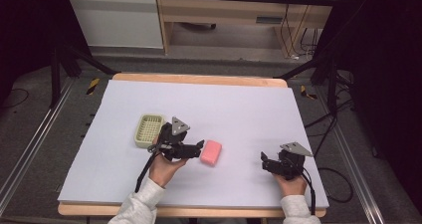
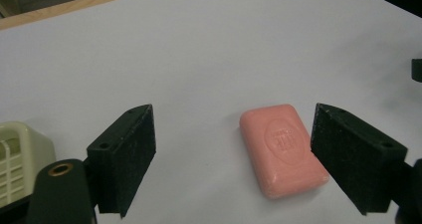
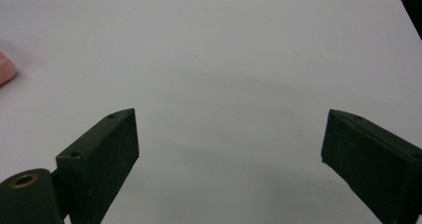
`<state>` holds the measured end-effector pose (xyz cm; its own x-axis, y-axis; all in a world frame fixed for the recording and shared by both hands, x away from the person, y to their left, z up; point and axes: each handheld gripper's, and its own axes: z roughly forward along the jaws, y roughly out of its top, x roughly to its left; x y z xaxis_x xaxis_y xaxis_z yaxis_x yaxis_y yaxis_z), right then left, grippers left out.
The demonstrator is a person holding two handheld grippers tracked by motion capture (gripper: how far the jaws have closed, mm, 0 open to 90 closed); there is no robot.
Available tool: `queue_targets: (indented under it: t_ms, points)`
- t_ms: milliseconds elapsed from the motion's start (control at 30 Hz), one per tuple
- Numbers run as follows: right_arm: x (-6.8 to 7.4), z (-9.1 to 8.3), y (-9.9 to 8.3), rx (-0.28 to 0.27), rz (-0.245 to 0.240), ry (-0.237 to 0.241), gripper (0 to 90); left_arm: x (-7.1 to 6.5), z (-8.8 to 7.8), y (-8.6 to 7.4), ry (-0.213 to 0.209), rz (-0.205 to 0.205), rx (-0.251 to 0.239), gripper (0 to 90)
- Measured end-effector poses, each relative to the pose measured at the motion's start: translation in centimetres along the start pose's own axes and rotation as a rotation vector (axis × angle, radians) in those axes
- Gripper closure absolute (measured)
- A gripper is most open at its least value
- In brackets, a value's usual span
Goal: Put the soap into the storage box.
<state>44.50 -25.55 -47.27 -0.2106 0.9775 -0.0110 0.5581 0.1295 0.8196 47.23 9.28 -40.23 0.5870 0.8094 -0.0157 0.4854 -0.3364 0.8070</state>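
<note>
One white table (image 1: 249,109), grey floor (image 1: 30,134) around.

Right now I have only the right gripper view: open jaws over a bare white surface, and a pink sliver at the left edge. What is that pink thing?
Observer: It is a pink soap bar lying flat on the white table.
Operator: Is anything reaching for it?
Observer: Yes. The left tool points at it with its jaws open. The bar lies just ahead of them, nearer one jaw, and is not gripped.
Operator: Is anything else close by?
Observer: A pale green slotted dish sits on the far side of the left tool from the soap. It looks empty.
</note>
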Motion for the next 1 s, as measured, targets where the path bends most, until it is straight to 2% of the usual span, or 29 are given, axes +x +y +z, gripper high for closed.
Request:
queue_targets:
  t_ms: [667, 1000]
  points:
    - [0.0, 0.0, 0.0, 0.002, -0.003, 0.0, 8.5, -1.7, 2.4, -0.1, -0.021, 0.015, 0.049, 18.9]
    - [0.0, 0.0, 0.0, 0.005, -0.002, 0.002, 8.5, -2.6, 3.7, -0.3, -0.017, 0.028, 0.081, 19.3]
